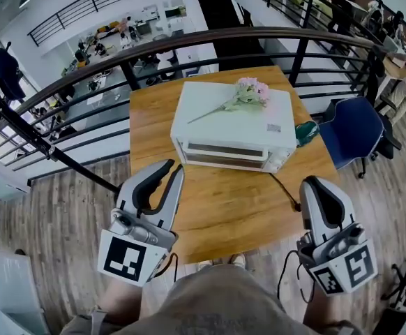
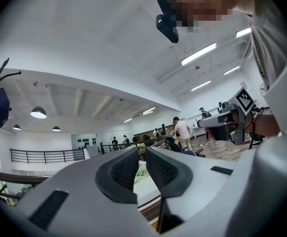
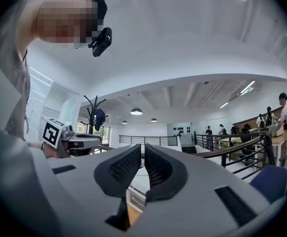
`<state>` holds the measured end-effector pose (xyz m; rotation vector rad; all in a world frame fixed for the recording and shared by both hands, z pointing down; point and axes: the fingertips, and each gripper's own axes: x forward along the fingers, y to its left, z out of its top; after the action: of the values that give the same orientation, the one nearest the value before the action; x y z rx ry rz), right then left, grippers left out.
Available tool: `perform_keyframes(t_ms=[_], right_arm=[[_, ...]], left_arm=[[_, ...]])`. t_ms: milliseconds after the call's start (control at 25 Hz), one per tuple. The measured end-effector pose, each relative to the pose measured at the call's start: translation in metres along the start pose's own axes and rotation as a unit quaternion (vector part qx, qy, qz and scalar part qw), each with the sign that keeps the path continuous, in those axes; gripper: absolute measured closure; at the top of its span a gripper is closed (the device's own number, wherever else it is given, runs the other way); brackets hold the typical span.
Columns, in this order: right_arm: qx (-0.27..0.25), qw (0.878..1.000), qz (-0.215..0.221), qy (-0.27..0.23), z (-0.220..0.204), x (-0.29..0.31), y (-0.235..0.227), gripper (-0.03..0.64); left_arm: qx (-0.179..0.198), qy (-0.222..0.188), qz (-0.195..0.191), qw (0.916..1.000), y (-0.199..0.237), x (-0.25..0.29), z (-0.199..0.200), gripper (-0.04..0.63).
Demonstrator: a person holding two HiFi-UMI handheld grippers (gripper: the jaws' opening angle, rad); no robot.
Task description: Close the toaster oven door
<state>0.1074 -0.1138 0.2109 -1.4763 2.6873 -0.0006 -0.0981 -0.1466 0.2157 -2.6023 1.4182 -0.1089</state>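
A white toaster oven point(image 1: 231, 128) stands at the far middle of the wooden table point(image 1: 217, 204), its front door point(image 1: 224, 152) upright against the body. A pink flower sprig point(image 1: 248, 93) lies on its top. My left gripper point(image 1: 175, 167) hovers at the table's near left edge, short of the oven, with only a narrow slit between its empty jaws point(image 2: 141, 154). My right gripper point(image 1: 313, 183) hangs at the near right corner, jaws together on nothing point(image 3: 142, 149). Through each gripper's slit a strip of the white oven point(image 2: 146, 189) point(image 3: 136, 189) shows.
A black cable point(image 1: 287, 194) runs from the oven over the table's right side. A green object point(image 1: 305, 132) lies by the oven's right end. A blue chair point(image 1: 353, 135) stands to the right. A dark railing point(image 1: 189, 44) curves behind the table, above a lower floor.
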Motion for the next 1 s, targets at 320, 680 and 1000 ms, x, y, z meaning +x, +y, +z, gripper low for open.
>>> perform_keyframes(t_ms=[320,680,1000], right_arm=[[-0.007,0.999,0.013,0.035,-0.015,-0.007,0.015,0.572],[-0.009,0.998,0.027,0.056,-0.03,-0.002,0.024,0.572],[-0.01,0.998,0.03,0.062,-0.033,-0.004,0.027,0.572]], left_arm=[[-0.023,0.032,-0.021,0.999,-0.016,-0.009,-0.024,0.541],[-0.028,0.041,-0.027,0.9984,-0.02,-0.011,-0.032,0.541],[-0.028,0.041,-0.029,0.9983,-0.021,-0.016,-0.03,0.543]])
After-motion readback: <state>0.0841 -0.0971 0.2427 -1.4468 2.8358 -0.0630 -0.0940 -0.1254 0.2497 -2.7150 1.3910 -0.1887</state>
